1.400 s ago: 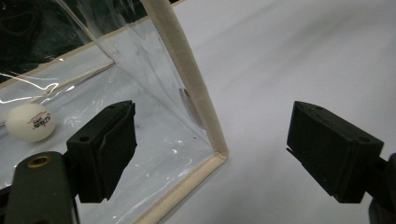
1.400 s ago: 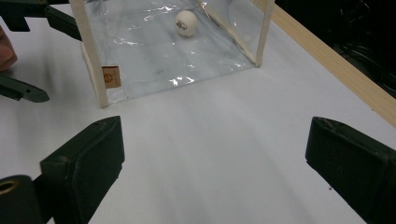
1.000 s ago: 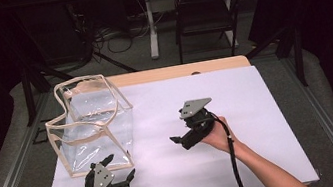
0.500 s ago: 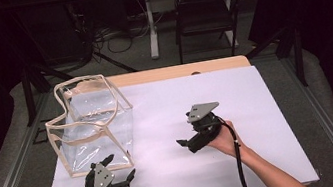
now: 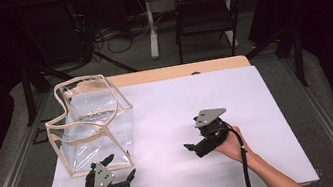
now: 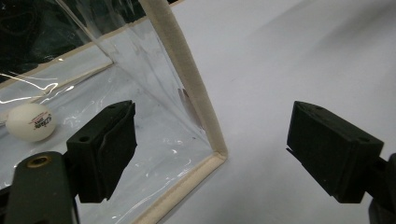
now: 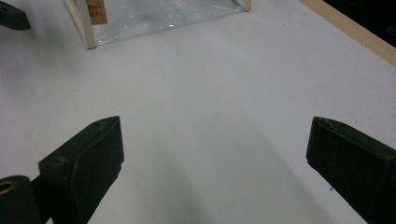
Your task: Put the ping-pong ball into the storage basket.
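A clear plastic bag (image 5: 91, 128) with cream trim stands open at the left of the white table sheet (image 5: 251, 95). A white ball (image 6: 31, 122) with small print lies inside it on the bottom. My left gripper (image 5: 121, 166) is open just in front of the bag's near right corner (image 6: 218, 154), which sits between its jaws without touching them. My right gripper (image 5: 191, 135) is open over bare sheet right of the bag, its jaws pointing left toward the bag (image 7: 154, 14). Nothing is between the right gripper's jaws (image 7: 212, 154).
The sheet covers a wooden table whose bare edge (image 5: 176, 71) shows at the back. A dark chair (image 5: 205, 16) and a white table leg (image 5: 150, 25) stand beyond it on the floor. One jaw tip of the left gripper (image 7: 11, 16) shows far off in the right gripper view.
My right gripper has drawn back toward the person and a little to the right, still open. The left gripper and the bag have not moved.
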`<action>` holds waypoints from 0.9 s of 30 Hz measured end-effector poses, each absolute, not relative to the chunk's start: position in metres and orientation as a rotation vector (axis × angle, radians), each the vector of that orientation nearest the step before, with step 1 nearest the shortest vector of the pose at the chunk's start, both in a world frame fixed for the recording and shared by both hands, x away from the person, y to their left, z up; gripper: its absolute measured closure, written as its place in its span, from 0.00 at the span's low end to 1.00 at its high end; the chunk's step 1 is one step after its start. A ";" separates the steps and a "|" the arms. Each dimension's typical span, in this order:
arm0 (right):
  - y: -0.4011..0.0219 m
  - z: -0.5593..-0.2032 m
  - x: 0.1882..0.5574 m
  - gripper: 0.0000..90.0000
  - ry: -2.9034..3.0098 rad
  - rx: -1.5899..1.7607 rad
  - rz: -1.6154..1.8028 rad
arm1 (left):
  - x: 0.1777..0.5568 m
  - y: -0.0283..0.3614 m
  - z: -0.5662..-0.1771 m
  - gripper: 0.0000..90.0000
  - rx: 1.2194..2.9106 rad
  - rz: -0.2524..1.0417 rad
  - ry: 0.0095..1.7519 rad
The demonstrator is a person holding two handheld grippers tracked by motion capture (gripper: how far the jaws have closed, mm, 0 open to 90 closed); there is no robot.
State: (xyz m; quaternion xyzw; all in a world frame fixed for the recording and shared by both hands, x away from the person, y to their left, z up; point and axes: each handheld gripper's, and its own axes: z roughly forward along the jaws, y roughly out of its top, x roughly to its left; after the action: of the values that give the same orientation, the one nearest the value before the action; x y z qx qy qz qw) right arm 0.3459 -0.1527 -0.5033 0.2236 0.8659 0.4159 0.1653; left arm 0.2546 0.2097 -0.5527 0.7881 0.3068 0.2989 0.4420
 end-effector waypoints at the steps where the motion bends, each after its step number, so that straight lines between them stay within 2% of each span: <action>1: -0.154 -0.504 0.345 0.04 2.465 0.639 1.186 | 0.255 0.210 -0.553 0.18 1.956 0.741 0.761; 27: -0.182 -0.523 0.327 0.03 2.452 0.717 1.164 | 0.254 0.210 -0.553 0.18 1.955 0.740 0.760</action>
State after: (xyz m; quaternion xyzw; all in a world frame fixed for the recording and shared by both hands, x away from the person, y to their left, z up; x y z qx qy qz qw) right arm 0.3265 -0.1820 -0.5233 0.2519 0.8612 0.4090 0.1664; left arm 0.2542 0.2100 -0.5527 0.7881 0.3064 0.2984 0.4426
